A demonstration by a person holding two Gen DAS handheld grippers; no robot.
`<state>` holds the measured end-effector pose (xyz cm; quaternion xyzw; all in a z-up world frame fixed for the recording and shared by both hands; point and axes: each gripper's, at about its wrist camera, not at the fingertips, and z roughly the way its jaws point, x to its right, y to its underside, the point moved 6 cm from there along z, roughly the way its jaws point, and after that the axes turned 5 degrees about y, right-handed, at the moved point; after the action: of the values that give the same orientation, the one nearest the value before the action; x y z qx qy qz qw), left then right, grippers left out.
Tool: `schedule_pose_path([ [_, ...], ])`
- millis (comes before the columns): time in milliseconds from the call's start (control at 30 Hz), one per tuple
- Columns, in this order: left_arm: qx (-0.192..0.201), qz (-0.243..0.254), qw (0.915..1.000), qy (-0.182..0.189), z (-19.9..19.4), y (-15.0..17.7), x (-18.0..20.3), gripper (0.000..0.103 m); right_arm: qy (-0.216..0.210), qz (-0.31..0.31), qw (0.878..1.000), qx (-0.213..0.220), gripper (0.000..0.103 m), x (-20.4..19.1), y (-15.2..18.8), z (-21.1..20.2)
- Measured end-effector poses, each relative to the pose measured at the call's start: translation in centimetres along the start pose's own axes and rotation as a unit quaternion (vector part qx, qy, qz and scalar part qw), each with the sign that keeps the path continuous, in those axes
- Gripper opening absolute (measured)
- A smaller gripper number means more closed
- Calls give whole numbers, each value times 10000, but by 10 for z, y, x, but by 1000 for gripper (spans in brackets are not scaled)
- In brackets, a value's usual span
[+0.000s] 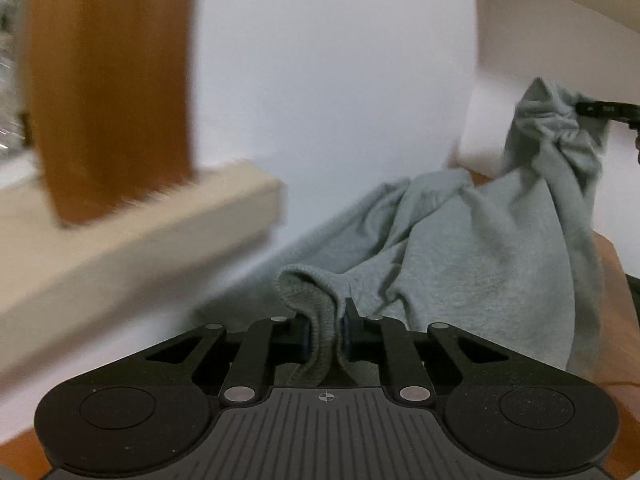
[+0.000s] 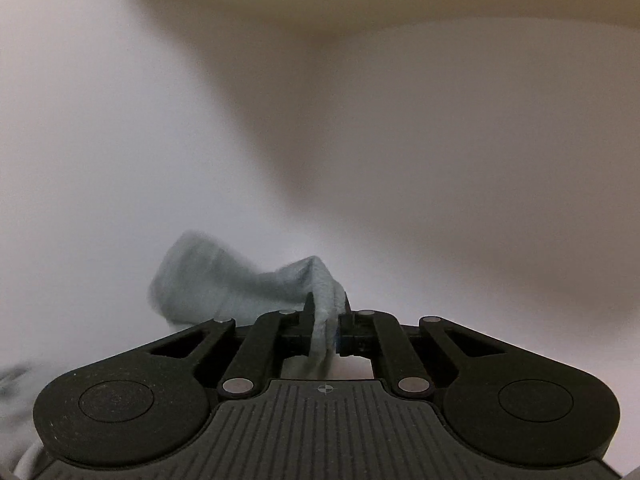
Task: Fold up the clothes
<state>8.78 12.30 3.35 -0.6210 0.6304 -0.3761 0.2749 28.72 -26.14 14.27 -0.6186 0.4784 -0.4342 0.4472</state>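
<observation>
I see a soft grey sweatshirt [image 1: 460,256]. It is fuzzy like fleece and has a thick ribbed hem. It is held up in the air, over a brown wooden table [image 1: 612,264].

My left gripper [image 1: 326,334] is black plastic with flat ribs on its body. Its two fingers are pressed together on the ribbed hem, and the cloth is squeezed into a thin fold between them. The hem curls over in a round loop just above the fingers.

From there the sweatshirt stretches up and to the right. Its long side runs from my left gripper up to my right gripper [image 1: 592,110], which shows as a dark bar at the far edge of the left view. The cloth sags in the middle and bunches into deep wrinkles near the top.

In the right view, my right gripper [image 2: 326,328] is pinching a pale grey corner of the sweatshirt [image 2: 224,276]. The corner sticks up to the left and looks blurry.

Behind the cloth is a smooth white wall [image 1: 328,80]. On the left is a cream ledge [image 1: 140,240] with a brown wooden post [image 1: 108,88] standing on it. Both look blurry.
</observation>
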Motion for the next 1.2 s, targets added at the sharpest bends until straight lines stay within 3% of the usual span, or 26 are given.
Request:
schedule_pose_path([
  [100, -24, 29, 10000, -60, -5, -3, -2, 19, 38, -161, 9992, -368, 16, 6, 22, 14],
  [200, 34, 109, 9998, -156, -9, -8, 6, 28, -111, -448, 9966, -680, 39, 3, 50, 18],
  [267, 155, 203, 9993, -276, -13, -13, 14, 47, -256, -628, 9942, -839, 51, -2, 68, 16],
  [333, 319, 311, 9985, -319, -15, -21, 24, 60, -533, -617, 9915, -1017, 61, -7, 83, 12],
  [433, 407, 391, 9983, -107, -19, -25, 45, 62, -968, -531, 9874, -1137, 72, -16, 100, 4],
  [500, 363, 414, 9985, 69, -15, -25, 61, 63, -1095, -555, 9852, -1200, 72, -19, 109, 0],
  [567, 298, 434, 9983, 237, -10, -22, 77, 72, -1222, -580, 9827, -1262, 72, -23, 118, -4],
  [700, 157, 553, 9967, 566, 1, -14, 109, 73, -1475, -628, 9773, -1386, 74, -29, 135, -12],
  [933, 19, 873, 9901, 1099, 31, -9, 186, 72, -1452, -557, 9739, -1651, 76, -16, 164, -4],
  [1033, -130, 1035, 9882, 1121, 56, -8, 214, 71, -1452, -460, 9735, -1705, 76, -1, 170, -8],
  [1200, -409, 1225, 9892, 700, 95, 2, 232, 70, -1478, -450, 9735, -1686, 77, 22, 169, -23],
])
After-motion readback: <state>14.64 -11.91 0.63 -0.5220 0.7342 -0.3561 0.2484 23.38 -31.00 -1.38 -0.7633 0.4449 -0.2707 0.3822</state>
